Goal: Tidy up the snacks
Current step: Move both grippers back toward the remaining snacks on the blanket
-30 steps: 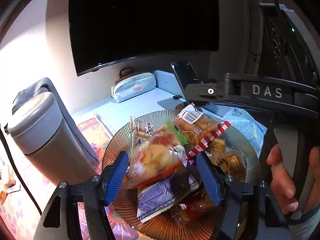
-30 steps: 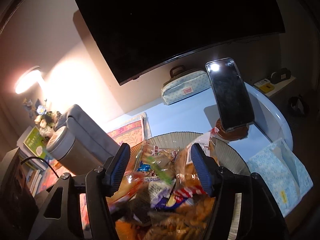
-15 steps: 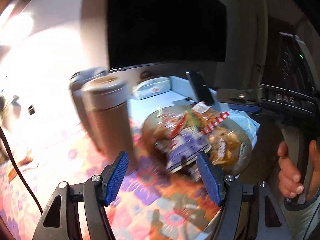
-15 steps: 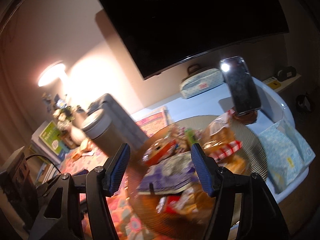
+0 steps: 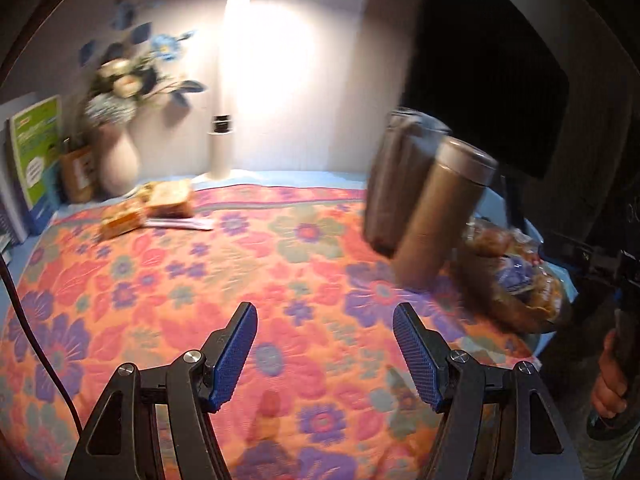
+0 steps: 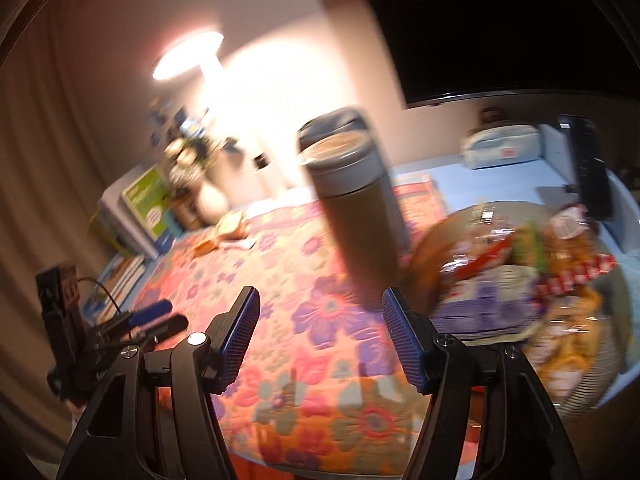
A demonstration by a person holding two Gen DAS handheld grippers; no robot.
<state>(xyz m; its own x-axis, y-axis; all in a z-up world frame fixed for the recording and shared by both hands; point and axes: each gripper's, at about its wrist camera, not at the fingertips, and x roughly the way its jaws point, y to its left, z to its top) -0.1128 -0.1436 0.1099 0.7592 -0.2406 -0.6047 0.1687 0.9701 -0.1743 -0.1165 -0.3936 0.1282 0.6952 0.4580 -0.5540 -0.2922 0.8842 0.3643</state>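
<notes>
Both the left gripper [image 5: 324, 350] and the right gripper [image 6: 320, 336] hung with jaws wide and empty above the flowered cloth [image 5: 168, 280]. The snacks [image 6: 532, 280] lay heaped on a plate [image 6: 600, 376] at the cloth's right edge, beside a tumbler [image 6: 352, 216].

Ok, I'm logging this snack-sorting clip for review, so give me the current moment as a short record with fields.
left gripper: open, empty, above the floral mat
right gripper: open, empty, above the same mat
snack plate: at the mat's right edge, piled with wrapped snacks
loose snacks: a few packets at the mat's far left, near the vase
tumbler: upright on the mat beside the plate
image quality: motion blur in both views
</notes>
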